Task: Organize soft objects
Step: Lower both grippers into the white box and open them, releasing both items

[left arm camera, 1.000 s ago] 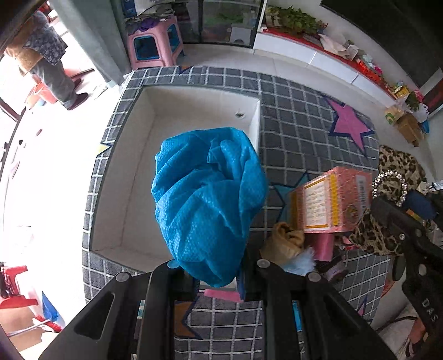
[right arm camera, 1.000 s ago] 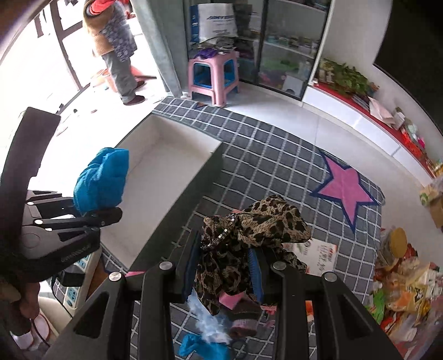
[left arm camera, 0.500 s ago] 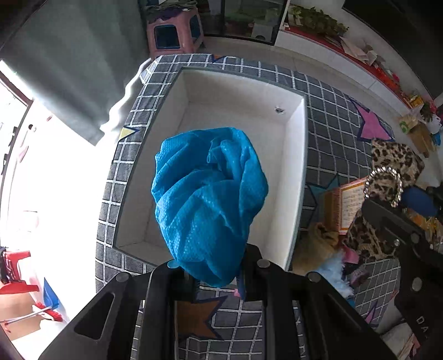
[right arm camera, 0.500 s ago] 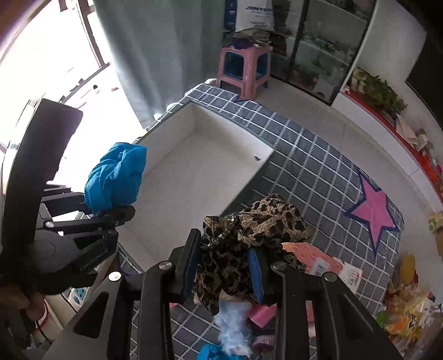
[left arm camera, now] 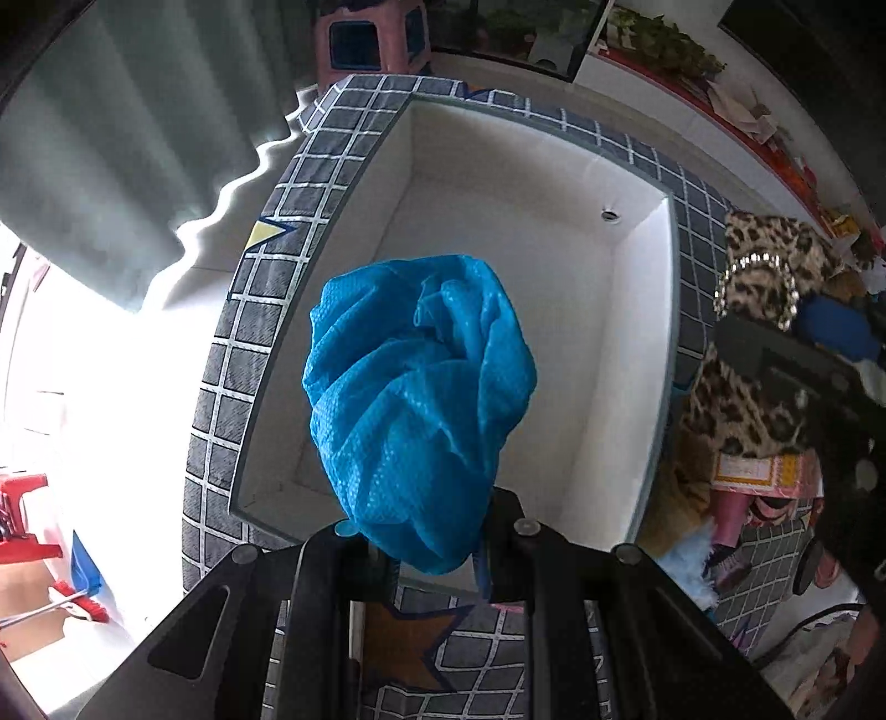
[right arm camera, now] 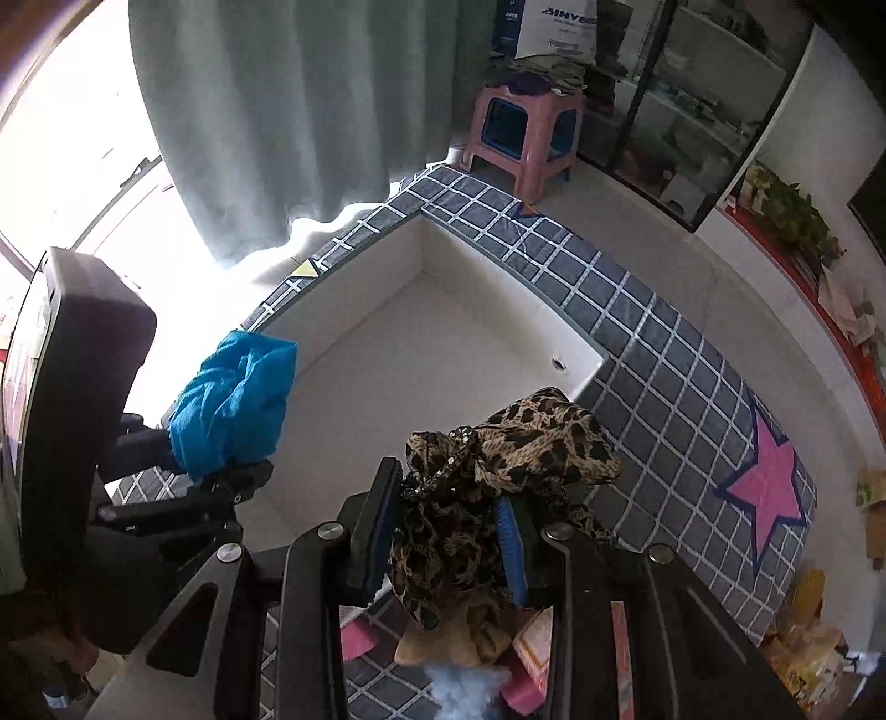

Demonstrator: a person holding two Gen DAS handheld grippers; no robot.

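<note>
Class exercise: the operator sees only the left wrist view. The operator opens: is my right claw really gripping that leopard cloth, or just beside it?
Observer: Gripping it. The right wrist view shows the right claw shut on the leopard cloth, which bunches above the fingers.
Operator: What lies beyond the white box on that side?
Observer: A pink star printed on the checked mat, to the right of the white box.
Operator: Anything behind the pink stool?
Observer: A white bag with dark lettering stands behind the pink stool.
</note>
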